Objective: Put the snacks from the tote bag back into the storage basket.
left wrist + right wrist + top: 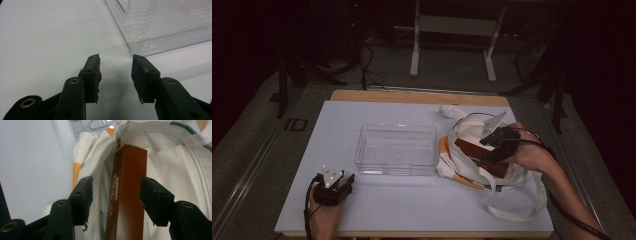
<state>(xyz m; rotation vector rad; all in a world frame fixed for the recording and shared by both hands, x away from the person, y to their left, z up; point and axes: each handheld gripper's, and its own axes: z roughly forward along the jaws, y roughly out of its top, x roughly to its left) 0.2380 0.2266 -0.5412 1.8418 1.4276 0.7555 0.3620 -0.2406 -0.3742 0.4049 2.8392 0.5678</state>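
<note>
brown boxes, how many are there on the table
1: the brown box lies on the white tote bag, between the right gripper and its open jaws. More may be hidden inside the bag.

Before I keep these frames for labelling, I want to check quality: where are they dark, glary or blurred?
High view: dim, the room beyond the table nearly black. Left gripper view: bright, glints on the clear box, soft shadow under the left hand-held gripper. Right gripper view: the brown box and white bag look soft, the near tips blurred.

White-topped table (412, 210), clear plastic bin (396, 149), white tote bag (492, 170)
</note>
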